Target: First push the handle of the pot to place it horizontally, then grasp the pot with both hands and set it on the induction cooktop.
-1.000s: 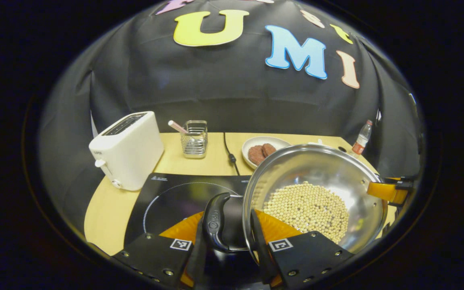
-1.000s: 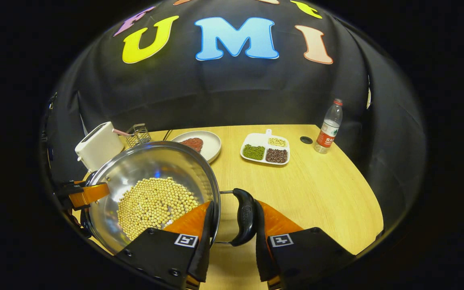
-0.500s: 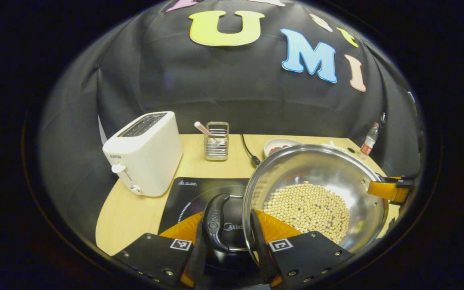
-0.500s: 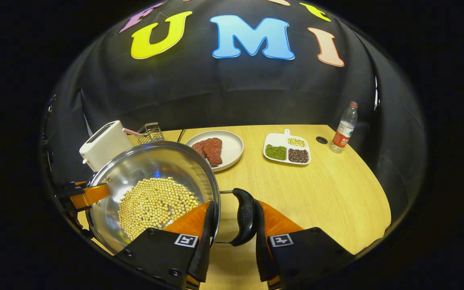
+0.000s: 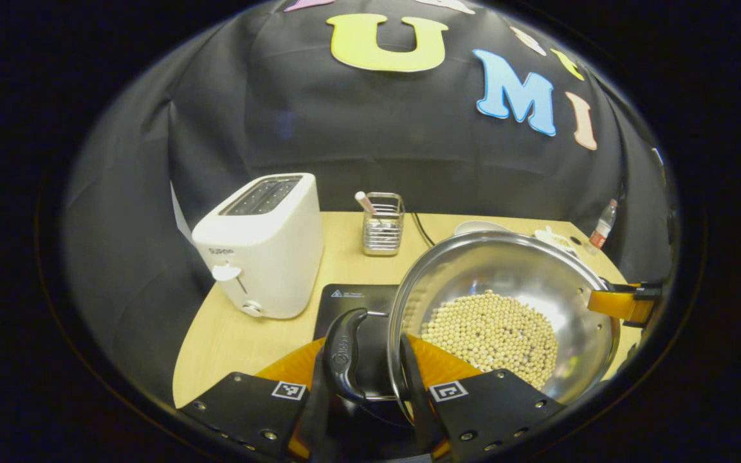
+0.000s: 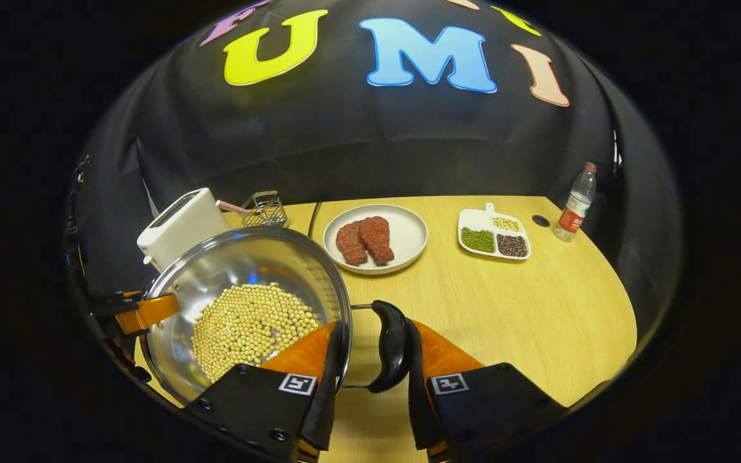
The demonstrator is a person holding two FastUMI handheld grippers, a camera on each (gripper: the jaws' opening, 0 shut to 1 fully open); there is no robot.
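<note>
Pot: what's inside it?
The pot holds a heap of pale round beans on its shiny bottom. The right hand-held gripper hides the near edge of the heap.

A mock kitchen staged inside a recording booth

Behind the wooden counter [image 6: 505, 302] hangs black cloth, not kitchen walls; around the plate of meat [image 6: 375, 238] stand a white toaster [image 6: 181, 225] to its left and a divided bean dish [image 6: 494, 235] and water bottle [image 6: 575, 202] to its right.
</note>
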